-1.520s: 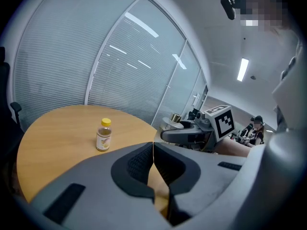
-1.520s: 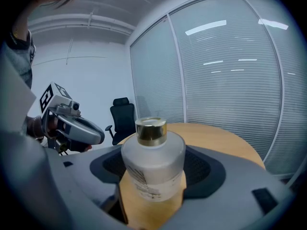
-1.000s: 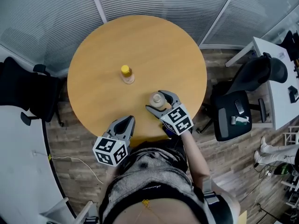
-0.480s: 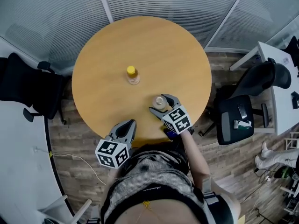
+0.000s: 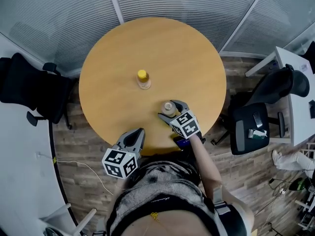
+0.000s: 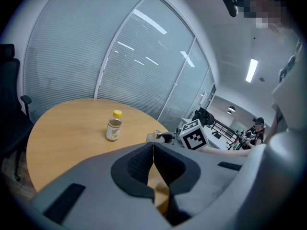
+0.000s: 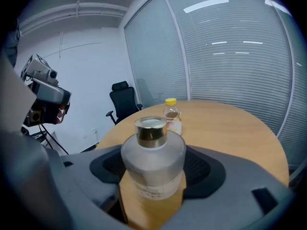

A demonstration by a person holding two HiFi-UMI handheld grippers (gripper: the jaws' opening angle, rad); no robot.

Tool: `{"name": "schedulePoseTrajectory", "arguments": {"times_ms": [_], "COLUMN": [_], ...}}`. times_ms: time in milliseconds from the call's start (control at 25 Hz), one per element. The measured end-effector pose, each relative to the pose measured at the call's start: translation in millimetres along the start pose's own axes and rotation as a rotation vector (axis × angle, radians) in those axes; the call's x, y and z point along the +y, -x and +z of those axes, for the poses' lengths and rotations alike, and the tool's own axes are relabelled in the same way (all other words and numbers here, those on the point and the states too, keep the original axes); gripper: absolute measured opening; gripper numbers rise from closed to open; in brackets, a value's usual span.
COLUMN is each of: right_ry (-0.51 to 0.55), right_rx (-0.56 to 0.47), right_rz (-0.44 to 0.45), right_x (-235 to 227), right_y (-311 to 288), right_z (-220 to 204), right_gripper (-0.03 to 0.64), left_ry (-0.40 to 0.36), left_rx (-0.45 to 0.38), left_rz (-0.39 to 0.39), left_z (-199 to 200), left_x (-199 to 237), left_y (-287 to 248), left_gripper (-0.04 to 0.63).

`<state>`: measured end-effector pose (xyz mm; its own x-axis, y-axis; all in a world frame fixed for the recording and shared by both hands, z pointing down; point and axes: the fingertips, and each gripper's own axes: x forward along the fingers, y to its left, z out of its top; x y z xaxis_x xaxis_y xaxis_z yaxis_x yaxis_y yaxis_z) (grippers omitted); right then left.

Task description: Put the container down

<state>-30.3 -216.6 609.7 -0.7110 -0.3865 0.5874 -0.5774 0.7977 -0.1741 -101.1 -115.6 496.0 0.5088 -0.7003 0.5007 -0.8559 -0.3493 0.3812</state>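
Right gripper [image 5: 171,109] clamps the frosted, round-shouldered container [image 7: 152,163] with its shiny gold cap near the round wooden table's [image 5: 123,58] near edge; left gripper [image 5: 136,132], ribbed pads pressed together on nothing, hovers at that edge

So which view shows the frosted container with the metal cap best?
The right gripper view: the frosted container fills the centre, cap and all, held between the right gripper's jaws. The head view shows it small, from above; the left gripper view shows little more than its cap, far off.
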Motion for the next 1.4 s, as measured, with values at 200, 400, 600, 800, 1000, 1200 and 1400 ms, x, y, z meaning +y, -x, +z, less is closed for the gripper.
{"name": "schedulePoseTrajectory", "arguments": {"times_ms": [200,400,600,800,1000,1200,1400], "right_ry": [0.008,-0.002,-0.001,-0.002,0.032,0.028,0.024], "right_rx": [0.028,0.046,0.064,0.082,0.109,0.132,0.142], "right_rz": [0.007,0.009,0.009,0.016,0.015,0.031,0.029], "right_x": [-1,-5,-9,-10,-13,-15,-23], "right_y": [-12,-18,-27,-37,-50,-61,-70], "right_z": [-5,-13,-16,-17,-20,-25,-32], "right_gripper": [0.35,0.35,0.35,0.35,0.35,0.35,0.35], "left_ry": [0.01,0.019,0.033,0.061,0.082,0.098,0.088], "left_rx": [0.005,0.01,0.021,0.028,0.033,0.045,0.047], "left_rz": [0.017,0.049,0.087,0.097,0.088,0.066,0.055], "left_z": [-1,-3,-8,-13,-15,-16,-11], "left_x": [7,17,30,38,42,37,42], "left_y": [2,4,7,9,3,-3,-9], "left_gripper": [0.021,0.021,0.021,0.021,0.021,0.021,0.021]}}
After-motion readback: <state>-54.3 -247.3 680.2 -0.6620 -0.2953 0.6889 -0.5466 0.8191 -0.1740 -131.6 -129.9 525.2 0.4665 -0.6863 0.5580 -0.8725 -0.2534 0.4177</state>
